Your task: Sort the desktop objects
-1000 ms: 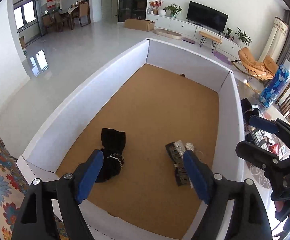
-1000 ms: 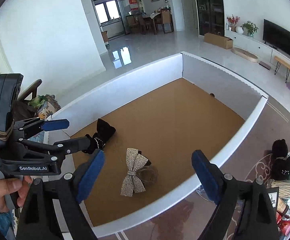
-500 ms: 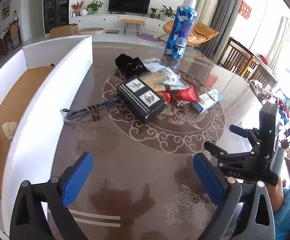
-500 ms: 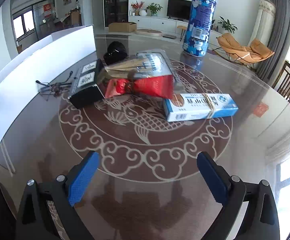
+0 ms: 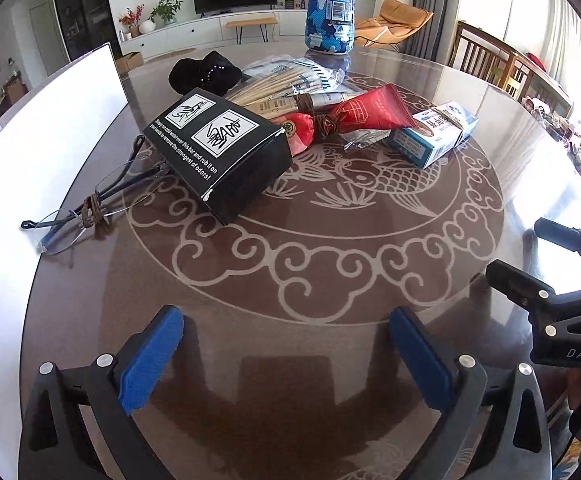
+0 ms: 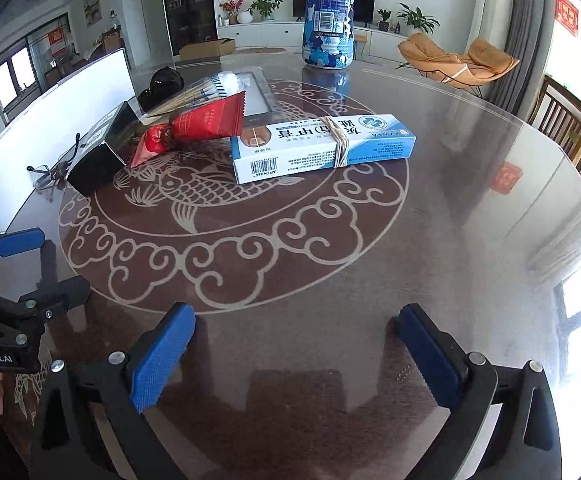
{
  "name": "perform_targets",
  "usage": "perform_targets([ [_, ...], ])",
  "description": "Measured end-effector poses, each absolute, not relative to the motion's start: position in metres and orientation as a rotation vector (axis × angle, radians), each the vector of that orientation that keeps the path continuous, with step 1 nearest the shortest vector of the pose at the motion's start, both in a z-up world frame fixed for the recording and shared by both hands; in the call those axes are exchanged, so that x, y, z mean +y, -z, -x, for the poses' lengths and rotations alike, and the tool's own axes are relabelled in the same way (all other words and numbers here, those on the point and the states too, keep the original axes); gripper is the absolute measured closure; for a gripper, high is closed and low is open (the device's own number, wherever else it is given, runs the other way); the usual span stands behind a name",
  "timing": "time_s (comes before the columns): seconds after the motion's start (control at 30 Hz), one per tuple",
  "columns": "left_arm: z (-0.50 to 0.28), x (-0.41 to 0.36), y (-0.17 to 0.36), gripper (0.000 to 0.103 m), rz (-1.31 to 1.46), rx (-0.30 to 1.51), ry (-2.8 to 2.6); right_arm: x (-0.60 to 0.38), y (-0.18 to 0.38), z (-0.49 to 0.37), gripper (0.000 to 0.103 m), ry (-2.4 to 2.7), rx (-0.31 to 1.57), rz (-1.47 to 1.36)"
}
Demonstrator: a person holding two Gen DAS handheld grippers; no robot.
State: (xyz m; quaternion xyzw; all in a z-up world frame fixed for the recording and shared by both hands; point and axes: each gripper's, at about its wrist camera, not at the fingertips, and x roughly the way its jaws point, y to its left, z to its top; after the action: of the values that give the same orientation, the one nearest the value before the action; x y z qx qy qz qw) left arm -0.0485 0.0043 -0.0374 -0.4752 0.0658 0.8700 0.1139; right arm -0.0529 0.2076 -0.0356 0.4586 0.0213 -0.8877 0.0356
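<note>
A pile of objects lies on the round brown table (image 5: 330,264): a black box (image 5: 218,148), folded glasses (image 5: 90,208) tied with cord, a red packet (image 5: 354,116), a blue-white medicine box (image 5: 434,132), a chopstick pack (image 5: 286,80) and a black bow (image 5: 206,72). My left gripper (image 5: 286,356) is open and empty, well short of the pile. My right gripper (image 6: 294,356) is open and empty; the medicine box (image 6: 322,146) and red packet (image 6: 198,124) lie ahead of it.
A white-walled bin (image 5: 46,140) stands along the table's left side. A tall blue camouflage bottle (image 5: 330,4) stands behind the pile, also in the right wrist view (image 6: 328,12). Wooden chairs (image 5: 494,60) stand at the right.
Both grippers have swung from over the cork-floored bin to face the pile on the table, and over the last half second have come closer to it. Both stay open.
</note>
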Motion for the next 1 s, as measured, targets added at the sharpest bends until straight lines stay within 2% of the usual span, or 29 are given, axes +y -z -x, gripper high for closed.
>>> perform_targets([
  [0.27, 0.077, 0.002, 0.04, 0.0, 1.317, 0.204, -2.54, 0.206, 0.036, 0.052, 0.0, 2.732, 0.07, -1.412],
  [1.0, 0.078, 0.003, 0.046, 0.0, 1.313, 0.207, -2.538, 0.206, 0.036, 0.052, 0.0, 2.732, 0.07, -1.411],
])
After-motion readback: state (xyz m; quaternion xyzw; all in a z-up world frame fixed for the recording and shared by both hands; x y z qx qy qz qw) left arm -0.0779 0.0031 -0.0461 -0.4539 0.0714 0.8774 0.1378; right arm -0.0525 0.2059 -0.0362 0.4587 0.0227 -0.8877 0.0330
